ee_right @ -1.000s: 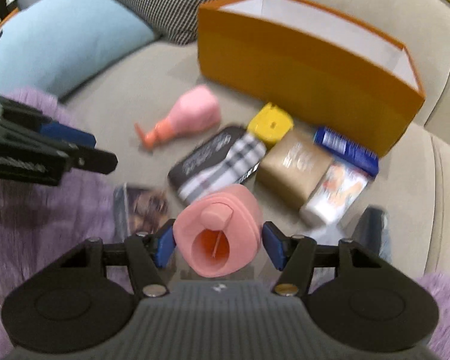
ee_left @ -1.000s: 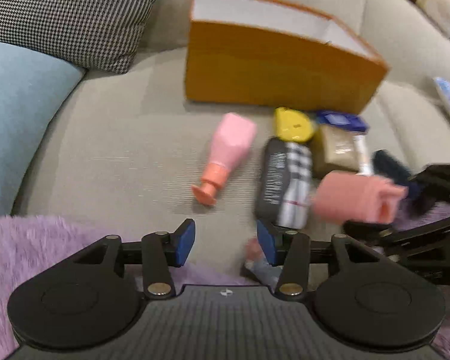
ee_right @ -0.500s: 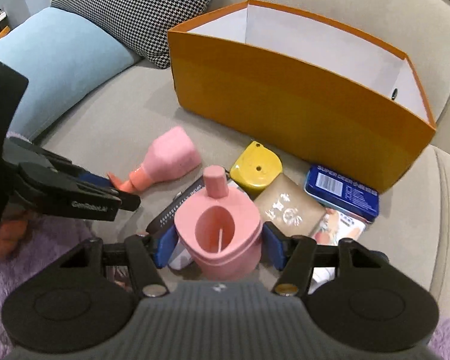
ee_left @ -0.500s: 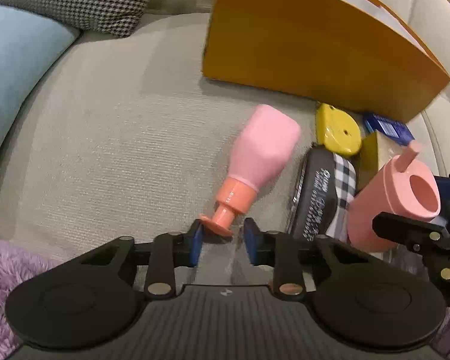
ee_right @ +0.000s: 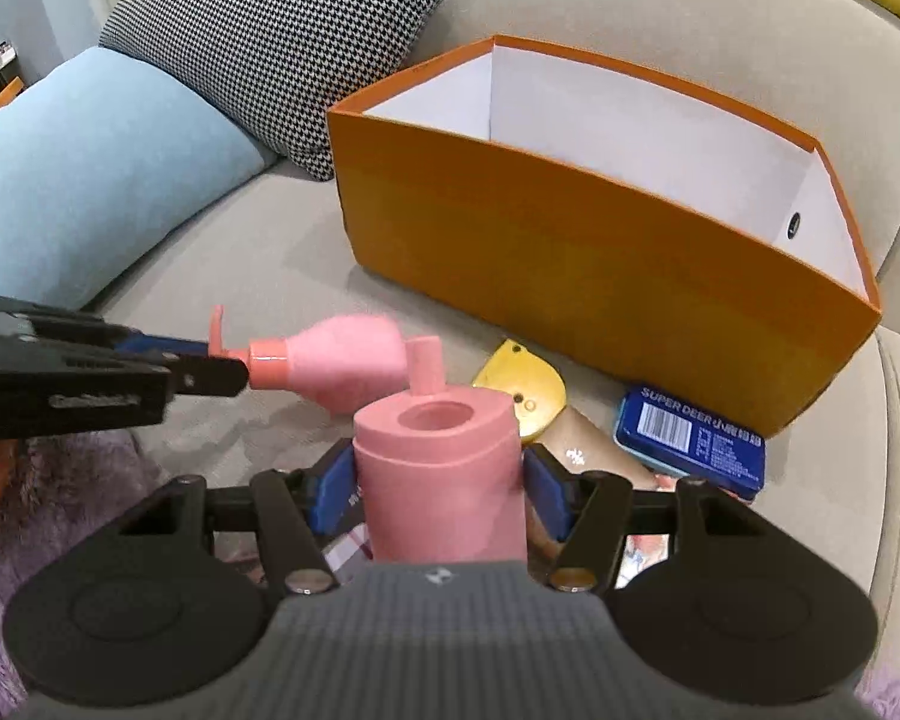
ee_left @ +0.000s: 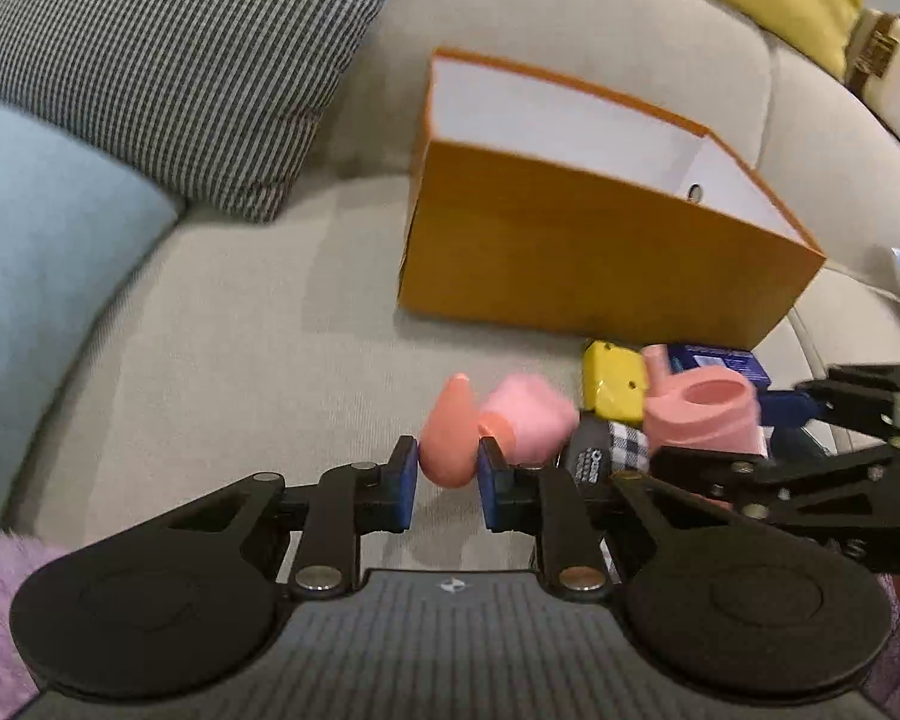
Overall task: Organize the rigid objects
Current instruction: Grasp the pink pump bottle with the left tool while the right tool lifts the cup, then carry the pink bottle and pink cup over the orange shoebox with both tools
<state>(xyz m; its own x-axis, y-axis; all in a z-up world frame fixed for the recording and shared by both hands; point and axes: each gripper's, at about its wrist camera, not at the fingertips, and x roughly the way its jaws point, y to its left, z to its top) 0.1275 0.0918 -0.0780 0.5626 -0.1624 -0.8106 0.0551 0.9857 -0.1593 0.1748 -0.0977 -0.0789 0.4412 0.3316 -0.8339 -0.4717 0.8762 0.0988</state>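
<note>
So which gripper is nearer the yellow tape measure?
Right. The right gripper, shut on the pink cup, sits just in front of the tape measure. The left gripper is farther, pinching the pink bottle by its nozzle.

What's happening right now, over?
Left hand-held gripper closing on pink bottle's cap. Right hand-held gripper holds pink cup. Orange box open, unobstructed.
</note>
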